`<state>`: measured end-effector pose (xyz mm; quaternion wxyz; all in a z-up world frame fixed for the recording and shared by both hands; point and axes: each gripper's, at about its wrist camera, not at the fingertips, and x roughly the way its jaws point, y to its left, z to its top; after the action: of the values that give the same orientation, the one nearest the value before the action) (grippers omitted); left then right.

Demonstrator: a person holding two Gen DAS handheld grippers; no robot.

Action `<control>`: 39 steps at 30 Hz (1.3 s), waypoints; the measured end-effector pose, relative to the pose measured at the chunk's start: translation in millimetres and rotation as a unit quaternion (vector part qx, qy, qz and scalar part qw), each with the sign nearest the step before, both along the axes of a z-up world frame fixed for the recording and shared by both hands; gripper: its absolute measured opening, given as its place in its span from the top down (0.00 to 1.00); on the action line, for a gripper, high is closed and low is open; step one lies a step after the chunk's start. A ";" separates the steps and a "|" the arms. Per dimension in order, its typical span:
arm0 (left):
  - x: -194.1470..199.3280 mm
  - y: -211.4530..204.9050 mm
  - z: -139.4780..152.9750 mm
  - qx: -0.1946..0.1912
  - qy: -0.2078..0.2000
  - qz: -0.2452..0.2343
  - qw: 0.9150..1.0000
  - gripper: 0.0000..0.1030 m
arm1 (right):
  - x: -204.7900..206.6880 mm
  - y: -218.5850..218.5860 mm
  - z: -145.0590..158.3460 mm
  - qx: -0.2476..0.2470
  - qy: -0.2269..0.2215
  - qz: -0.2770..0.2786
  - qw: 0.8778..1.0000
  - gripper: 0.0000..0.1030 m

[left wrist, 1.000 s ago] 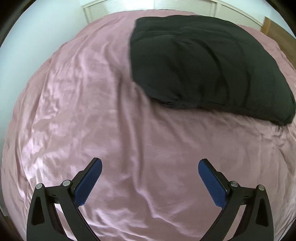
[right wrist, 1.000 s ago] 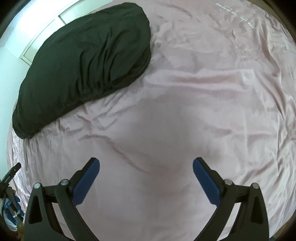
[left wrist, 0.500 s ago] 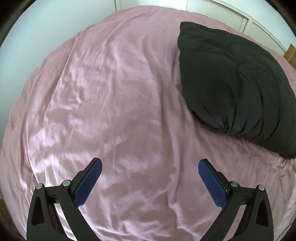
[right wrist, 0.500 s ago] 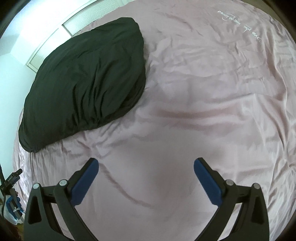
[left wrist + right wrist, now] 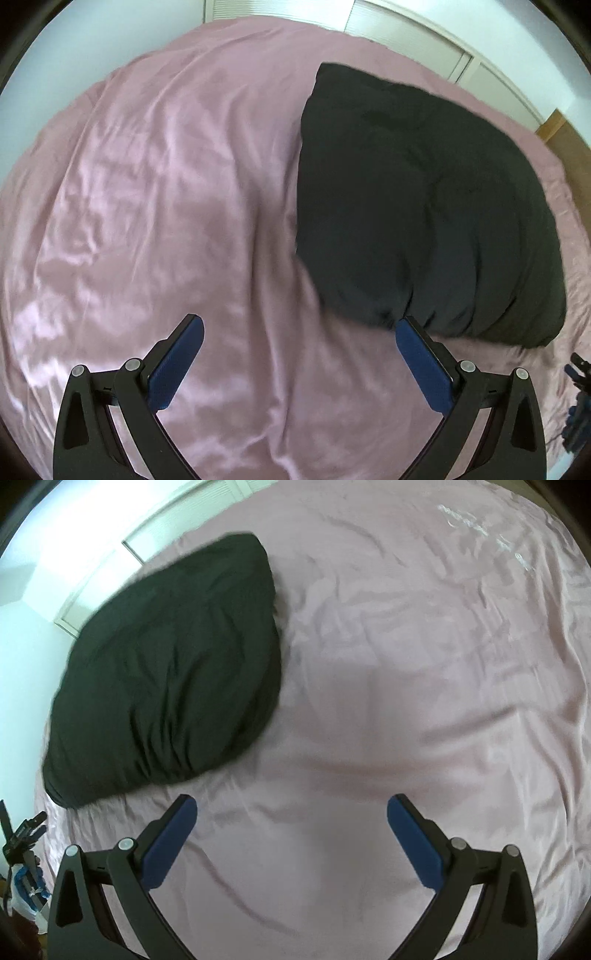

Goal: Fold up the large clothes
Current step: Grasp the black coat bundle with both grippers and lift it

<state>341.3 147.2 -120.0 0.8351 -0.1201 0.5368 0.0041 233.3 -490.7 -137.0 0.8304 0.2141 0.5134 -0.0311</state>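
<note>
Folded black padded garment (image 5: 424, 206) lies on wrinkled pink satin bedsheet (image 5: 166, 184), at 1 o'clock from left gripper (image 5: 299, 354), 10 o'clock from right gripper (image 5: 291, 830); both spread wide, empty; judgement: pinch near corners together, lift evenly for next fold.

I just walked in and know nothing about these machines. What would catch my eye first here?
First, the big black folded bundle lying on the wrinkled pink bedspread; it sits at the right of the left view and at the left of the right view. Next, two blue-padded tools, the left tool and the right tool, both wide open over the bedspread and holding nothing.
</note>
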 end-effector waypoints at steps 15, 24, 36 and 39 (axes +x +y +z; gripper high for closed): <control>116.3 45.4 -25.3 -0.189 0.016 0.004 0.982 0.01 | 117.8 -41.9 5.6 0.097 -0.058 -0.012 0.993 0.00; 171.4 32.6 -69.4 -0.302 0.040 -0.017 0.952 0.01 | 174.9 -54.3 -42.1 0.203 -0.046 -0.012 0.978 0.00; 204.0 28.0 -113.1 -0.403 0.061 -0.044 0.912 0.01 | 214.0 -20.5 -91.5 0.302 -0.015 0.082 0.950 0.00; 211.2 20.2 -116.7 -0.416 0.064 -0.052 0.906 0.01 | 223.5 -7.2 -99.4 0.313 -0.009 0.095 0.945 0.00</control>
<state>552.6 167.4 -236.7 0.6720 -0.4282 0.5477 -0.2552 456.8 -497.9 -236.4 0.7255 0.4132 0.5077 0.2123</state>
